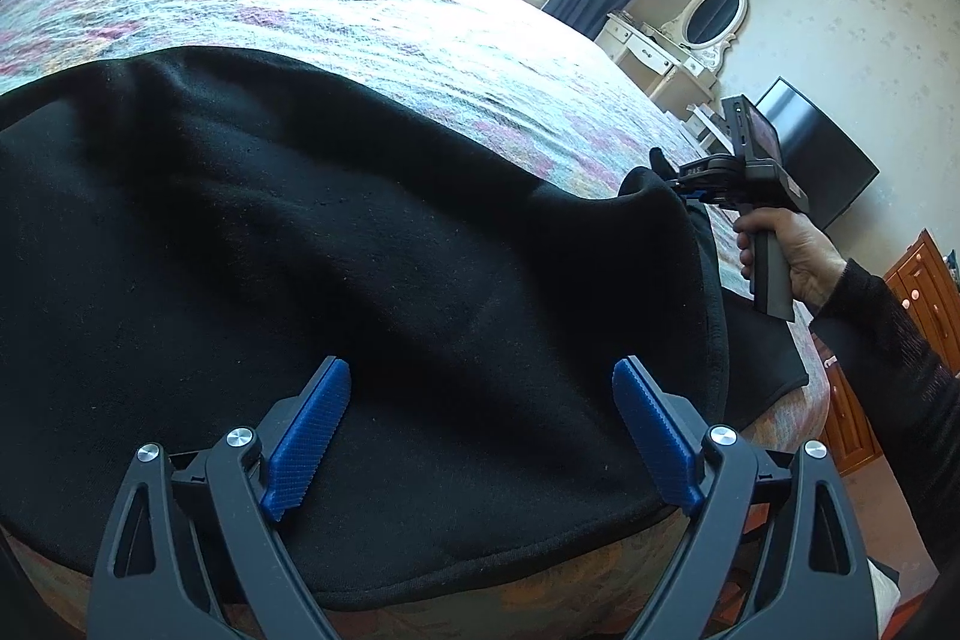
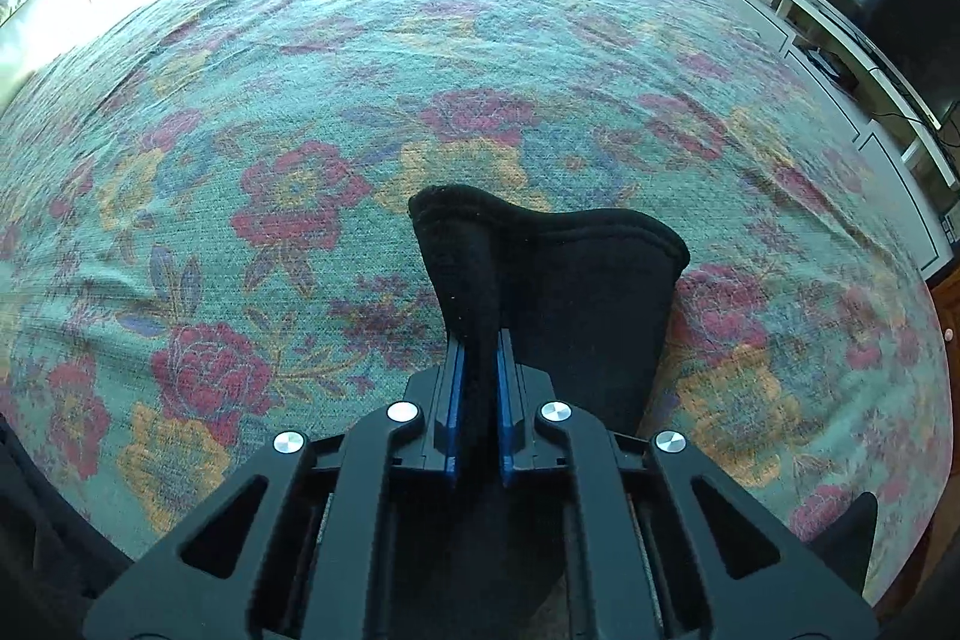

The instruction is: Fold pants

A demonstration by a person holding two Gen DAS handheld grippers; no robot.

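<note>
Left tongs (image 1: 483, 430): jaws wide apart, blue pads (image 1: 309, 436) hovering over the near part of the black pants (image 1: 330, 220), nothing pinched between them. Can't tell whether the tips touch the fabric.

The pants lie spread on the bed (image 1: 420, 28), over the floral bedspread (image 2: 360, 100), near its front edge; the hem hangs just over the edge below the left tongs. The cloth looks thick and soft, sweatpant-like, with broad shallow creases.

Right side: the right tongs (image 2: 478, 388) are clamped narrow on a bunched edge of the pants, a cuff or waistband corner (can't say which), which stands up past the pads with a stitched rim showing. In the left wrist view the person's right hand (image 1: 792, 256) holds the grip handle and the pinched corner is raised off the bed at the far right end of the garment.

Step in hand, as I judge it: the right end is grasped and lifted, a fold across the garment is being set up, and the left side isn't gripped yet.

Next move probably calls for the left tongs to drop and close on the near edge, so both ends travel together. Otherwise the right tongs carry their corner over toward the left and lay it flat. Keep the lifted edge taut and aligned with the opposite edge; soft fabric will sag and bunch mid-span.
</note>
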